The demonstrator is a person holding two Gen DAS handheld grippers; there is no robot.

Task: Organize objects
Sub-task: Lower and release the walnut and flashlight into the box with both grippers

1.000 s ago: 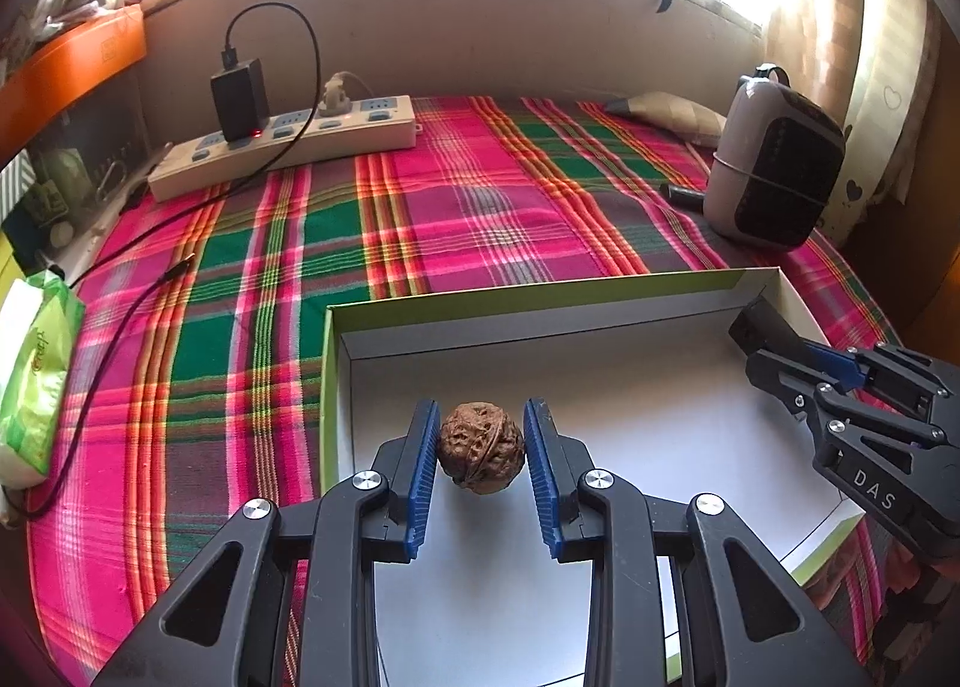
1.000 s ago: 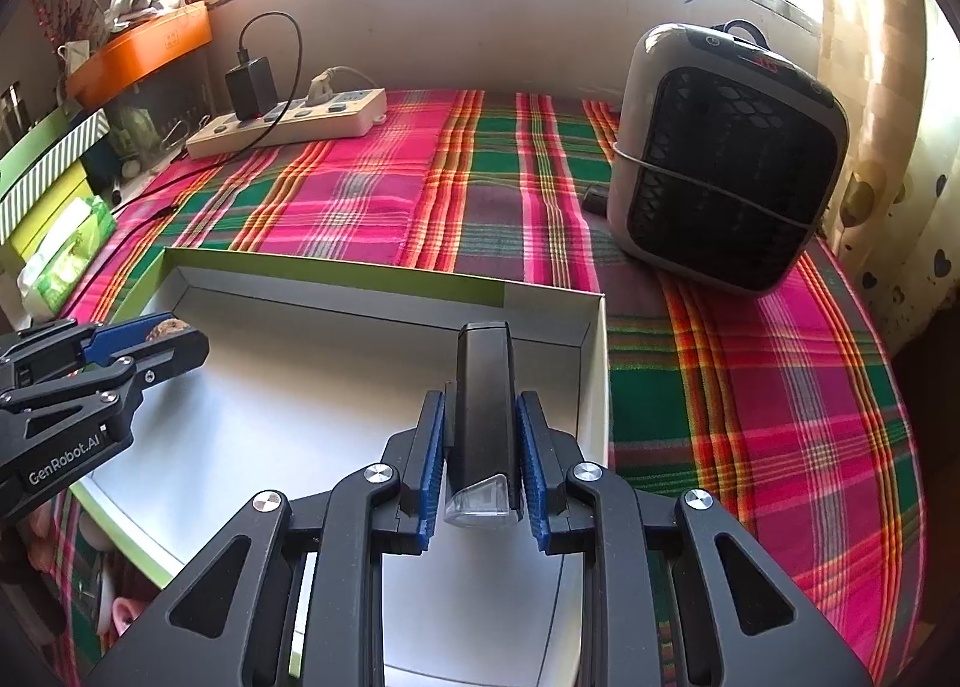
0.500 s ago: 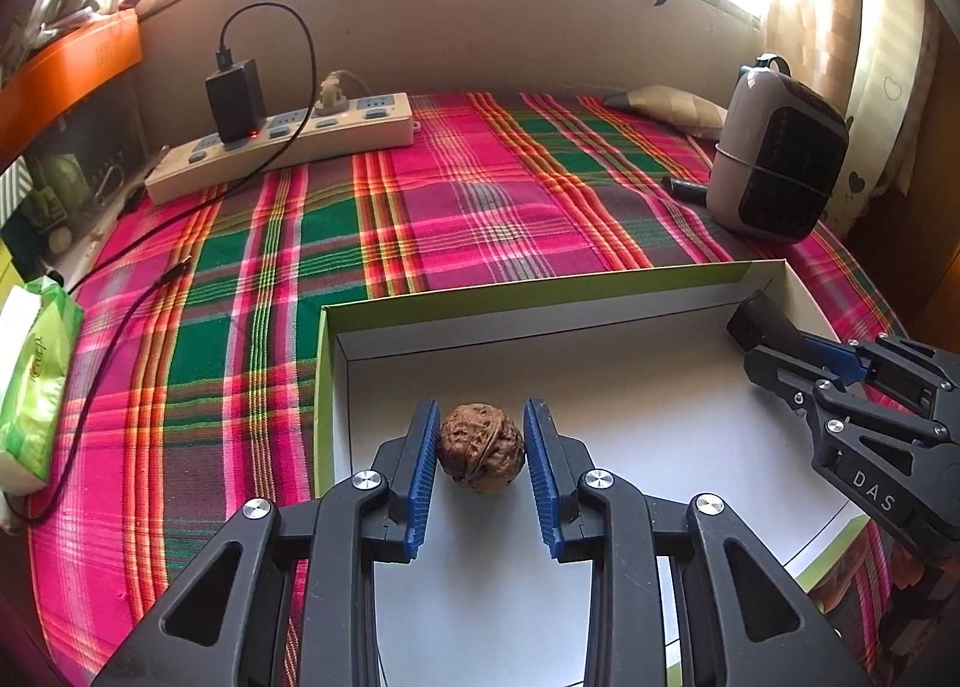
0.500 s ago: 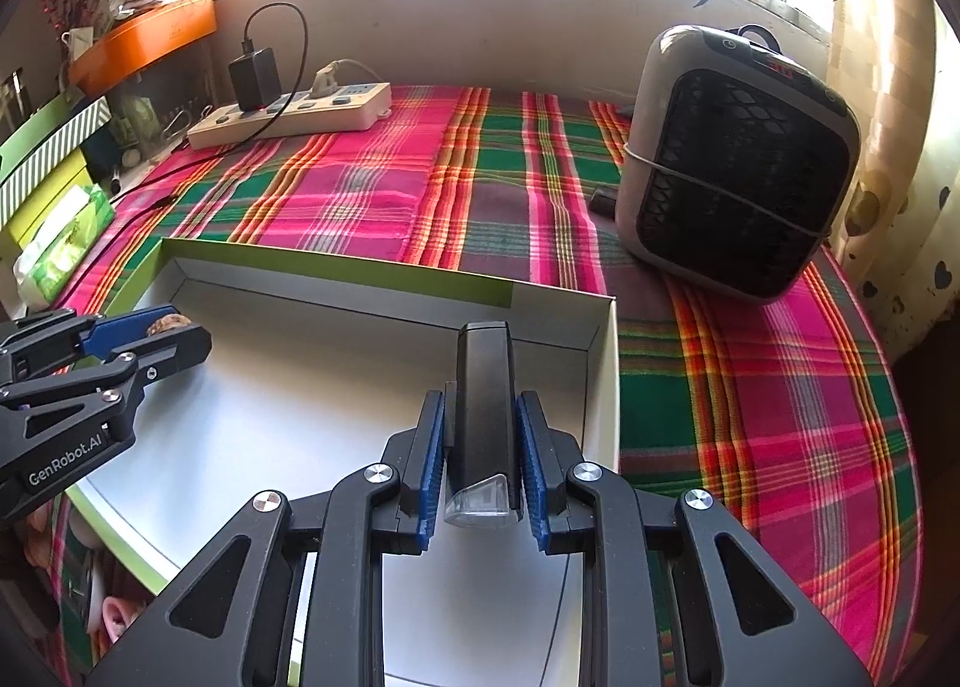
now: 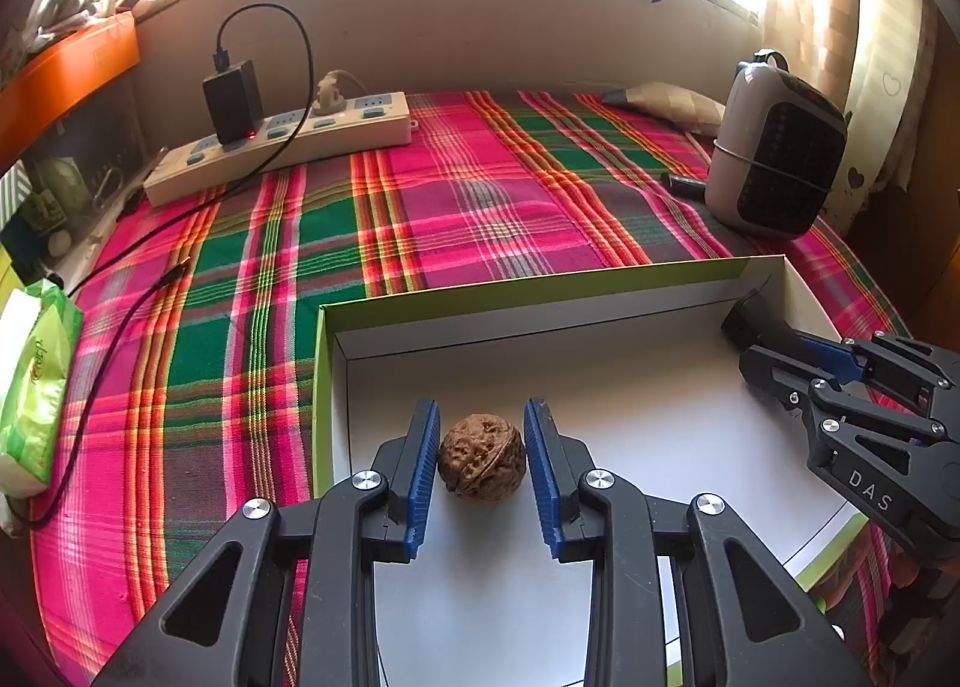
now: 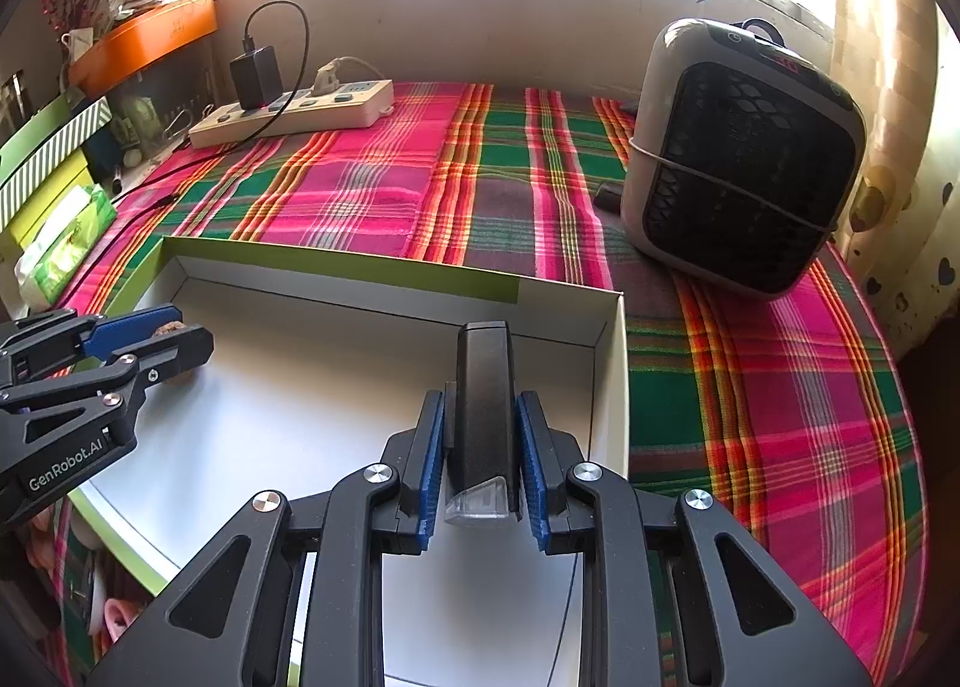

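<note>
A brown walnut (image 5: 482, 465) rests on the white floor of a shallow green-edged box (image 5: 528, 291), between the pads of my left gripper (image 5: 480, 468). The jaws stand slightly wider than the nut, with small gaps at both sides. My right gripper (image 6: 480, 450) is shut on a black bar-shaped device with a clear end (image 6: 483, 417), held over the box's right side near its wall (image 6: 612, 387). The left gripper (image 6: 147, 339) and the walnut (image 6: 174, 354) show at the left of the right wrist view; the right gripper (image 5: 780, 354) shows at the right of the left wrist view.
The box lies on a plaid cloth (image 5: 480, 195). A power strip (image 5: 282, 144) with a black charger and cables lies at the back left. A grey heater (image 6: 744, 159) stands at the back right. A green tissue pack (image 5: 33, 381) lies at the left edge.
My left gripper's jaws have opened slightly off the walnut, which now sits on the box floor. Both views have shifted a little; the right gripper still holds the black device.
</note>
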